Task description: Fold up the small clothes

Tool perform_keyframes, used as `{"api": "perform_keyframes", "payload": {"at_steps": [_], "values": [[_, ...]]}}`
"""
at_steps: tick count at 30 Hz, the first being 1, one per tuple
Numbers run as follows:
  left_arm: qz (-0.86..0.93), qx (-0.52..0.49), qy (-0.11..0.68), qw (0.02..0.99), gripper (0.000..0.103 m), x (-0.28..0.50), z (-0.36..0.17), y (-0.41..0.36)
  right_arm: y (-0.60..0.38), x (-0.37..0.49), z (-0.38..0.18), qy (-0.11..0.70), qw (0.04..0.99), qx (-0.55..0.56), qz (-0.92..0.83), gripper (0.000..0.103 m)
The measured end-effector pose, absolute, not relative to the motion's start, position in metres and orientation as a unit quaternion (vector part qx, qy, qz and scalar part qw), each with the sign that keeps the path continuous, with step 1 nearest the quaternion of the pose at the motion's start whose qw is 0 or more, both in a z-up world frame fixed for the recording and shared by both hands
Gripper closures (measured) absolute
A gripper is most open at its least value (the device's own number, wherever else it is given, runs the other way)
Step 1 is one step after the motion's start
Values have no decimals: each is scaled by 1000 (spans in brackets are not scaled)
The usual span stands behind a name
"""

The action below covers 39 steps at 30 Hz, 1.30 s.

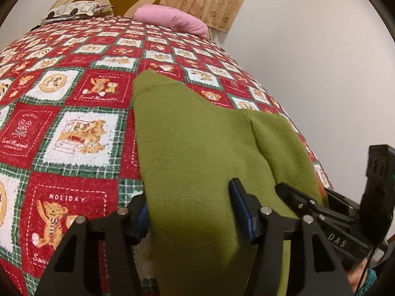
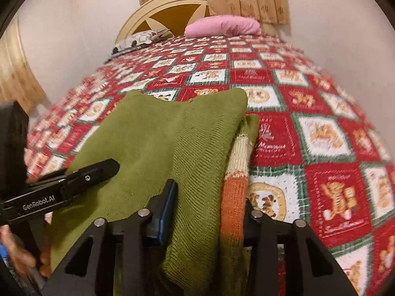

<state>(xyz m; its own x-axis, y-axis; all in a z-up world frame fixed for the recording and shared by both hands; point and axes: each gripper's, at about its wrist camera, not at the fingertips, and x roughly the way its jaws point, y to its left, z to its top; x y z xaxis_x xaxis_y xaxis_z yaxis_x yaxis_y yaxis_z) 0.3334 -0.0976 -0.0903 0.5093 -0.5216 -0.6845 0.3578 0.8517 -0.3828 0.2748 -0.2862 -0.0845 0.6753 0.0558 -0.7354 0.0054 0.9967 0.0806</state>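
Note:
A small green knit garment (image 1: 192, 138) lies on the bed, partly folded, with an orange and cream striped part showing in the right wrist view (image 2: 234, 192). My left gripper (image 1: 188, 212) is shut on the garment's near left edge; the cloth fills the space between its fingers. My right gripper (image 2: 209, 209) is shut on the near right edge of the garment (image 2: 172, 133), green and orange knit bunched between its fingers. The right gripper also shows in the left wrist view (image 1: 308, 202), and the left one in the right wrist view (image 2: 81, 180).
The bed is covered by a red, green and white teddy-bear quilt (image 1: 74, 113). A pink pillow (image 1: 172, 18), a patterned pillow (image 1: 74, 9) and the headboard (image 2: 167, 7) are at the far end. A wall (image 1: 308, 61) runs along the bed's right side.

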Motion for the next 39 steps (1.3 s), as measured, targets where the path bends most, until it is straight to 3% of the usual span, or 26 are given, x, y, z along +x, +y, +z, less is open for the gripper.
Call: {"api": "perform_keyframes", "payload": {"at_steps": [8,28,31,33,34,36,39], "values": [[-235,-107,442,859,64,323,-72,-91,-270,251,-59,375,926,30,-8,76],[-223,-76,401,885,68,244,-34,-71,-216,136,-14,301,952,49,-20,81],[-209,-68,404,888,68,248,-42,-73,-244,148,-23,310,946,93,-25,73],[-196,-56,407,890,67,252,-49,-75,-260,168,-33,335,938,82,-32,60],[-189,-51,410,891,67,254,-53,-75,-273,181,-40,355,931,78,-34,48],[-185,-50,416,889,60,257,-60,-73,-296,193,-51,383,918,91,-44,45],[-176,-46,416,891,42,258,-66,-70,-339,185,-58,385,898,214,-1,43]]}}
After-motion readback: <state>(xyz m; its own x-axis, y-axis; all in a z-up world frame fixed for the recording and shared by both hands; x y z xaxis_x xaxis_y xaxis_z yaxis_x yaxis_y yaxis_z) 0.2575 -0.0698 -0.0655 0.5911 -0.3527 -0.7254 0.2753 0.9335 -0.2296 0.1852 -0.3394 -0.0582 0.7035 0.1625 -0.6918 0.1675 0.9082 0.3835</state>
